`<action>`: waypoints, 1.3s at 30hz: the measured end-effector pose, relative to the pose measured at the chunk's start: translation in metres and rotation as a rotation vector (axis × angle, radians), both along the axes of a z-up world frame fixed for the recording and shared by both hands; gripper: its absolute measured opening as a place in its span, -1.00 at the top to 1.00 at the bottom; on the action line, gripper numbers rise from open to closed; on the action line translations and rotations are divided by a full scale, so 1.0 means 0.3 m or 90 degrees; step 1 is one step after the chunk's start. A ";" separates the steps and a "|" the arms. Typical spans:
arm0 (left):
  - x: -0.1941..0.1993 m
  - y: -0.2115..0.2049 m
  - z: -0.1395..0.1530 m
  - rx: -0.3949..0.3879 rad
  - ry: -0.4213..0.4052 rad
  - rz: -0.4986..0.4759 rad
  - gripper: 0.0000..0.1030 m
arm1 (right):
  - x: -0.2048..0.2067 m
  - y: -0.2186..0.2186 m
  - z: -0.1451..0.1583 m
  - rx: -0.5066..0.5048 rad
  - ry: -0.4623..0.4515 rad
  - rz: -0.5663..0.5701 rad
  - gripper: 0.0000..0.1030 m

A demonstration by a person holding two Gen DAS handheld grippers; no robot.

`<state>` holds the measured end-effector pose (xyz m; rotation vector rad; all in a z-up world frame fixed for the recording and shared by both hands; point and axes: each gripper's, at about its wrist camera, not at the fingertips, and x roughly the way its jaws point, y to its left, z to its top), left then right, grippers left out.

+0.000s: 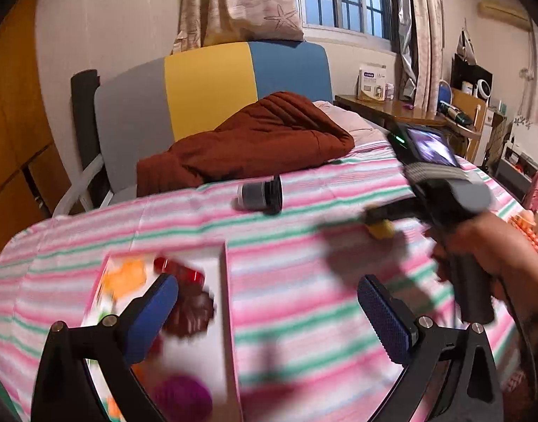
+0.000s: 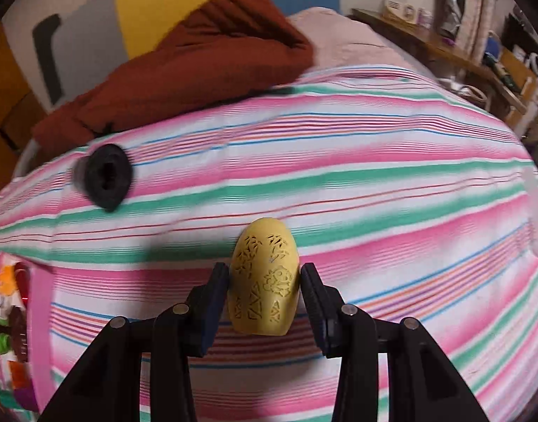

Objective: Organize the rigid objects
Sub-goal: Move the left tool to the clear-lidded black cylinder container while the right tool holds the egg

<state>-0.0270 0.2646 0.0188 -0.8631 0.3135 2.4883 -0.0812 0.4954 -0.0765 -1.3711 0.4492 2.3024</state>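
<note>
Clamping a yellow carved egg [image 2: 263, 279], the right gripper [image 2: 265, 302] holds it above the striped bed [image 2: 374, 183], narrow end pointing toward the headboard. A black cylinder [image 2: 105, 176] lies farther back-left; the left gripper [image 1: 269, 316] gapes empty over the white box [image 1: 223, 299] at the near-left edge.

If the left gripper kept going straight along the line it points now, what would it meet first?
Probably the striped bedsheet. The left gripper has open, empty jaws aimed at bare fabric just right of the white box. The grey-and-black cylinder lies farther up that line, but depth is unclear.
</note>
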 end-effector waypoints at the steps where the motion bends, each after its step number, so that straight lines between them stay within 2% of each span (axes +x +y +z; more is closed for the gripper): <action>1: -0.039 0.015 0.002 0.001 -0.008 0.007 -1.00 | 0.008 0.017 0.001 0.008 -0.008 -0.008 0.18; 4: -0.179 0.071 0.008 0.009 -0.023 0.049 -1.00 | 0.021 0.056 -0.002 0.025 -0.023 -0.026 0.18; 6: -0.282 0.116 0.004 -0.008 -0.025 0.083 -1.00 | 0.028 0.077 -0.001 0.013 -0.022 -0.033 0.18; 9: -0.438 0.197 -0.018 -0.075 -0.008 0.131 -0.99 | 0.029 0.083 0.000 0.005 -0.022 -0.035 0.17; 12: -0.554 0.262 -0.046 -0.143 0.018 0.146 -1.00 | 0.024 0.088 0.000 -0.005 -0.022 -0.036 0.17; 17: -0.689 0.355 -0.090 -0.213 0.021 0.135 -1.00 | 0.027 0.118 -0.002 -0.049 -0.008 -0.053 0.17; 23: -0.660 0.449 -0.147 -0.257 0.027 0.047 -1.00 | 0.022 0.100 0.002 -0.038 -0.013 -0.049 0.17; 25: -0.627 0.465 -0.148 -0.248 0.036 0.024 -0.99 | 0.025 0.101 0.003 -0.044 -0.011 -0.052 0.17; 29: -0.577 0.494 -0.179 -0.234 0.007 -0.012 -0.99 | 0.029 0.109 0.002 -0.056 -0.006 -0.057 0.17; 33: -0.498 0.516 -0.231 -0.262 0.020 -0.055 -0.99 | 0.036 0.114 0.003 -0.070 0.001 -0.062 0.17; 35: -0.462 0.500 -0.226 -0.241 0.033 -0.062 -0.99 | 0.036 0.127 0.001 -0.076 0.004 -0.065 0.17; 36: -0.442 0.476 -0.215 -0.213 0.038 -0.061 -0.99 | 0.037 0.128 0.002 -0.079 0.005 -0.067 0.17; 39: -0.420 0.422 -0.199 -0.153 0.021 -0.037 -0.99 | 0.043 0.128 0.002 -0.085 0.007 -0.071 0.17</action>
